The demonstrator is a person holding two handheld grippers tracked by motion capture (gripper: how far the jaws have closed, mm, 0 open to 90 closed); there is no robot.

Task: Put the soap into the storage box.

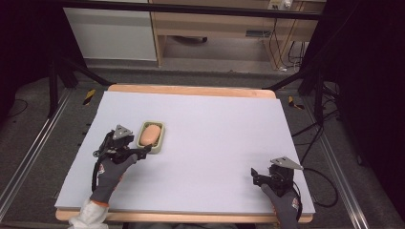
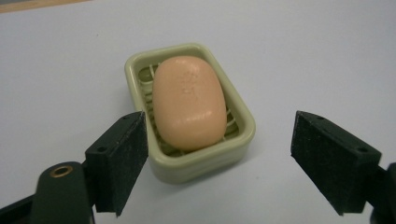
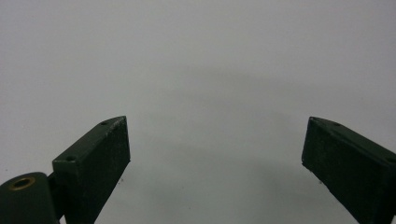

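Up close, the left gripper (image 2: 219,154) has its jaws wide apart just short of a green soap dish (image 2: 187,161) holding a peach soap bar (image 2: 189,100). From above, the right gripper (image 1: 258,175) sits well apart, jaws apart too, over bare counter (image 1: 215,143).

Wooden desk (image 1: 224,21) behind grey floor (image 1: 200,78)
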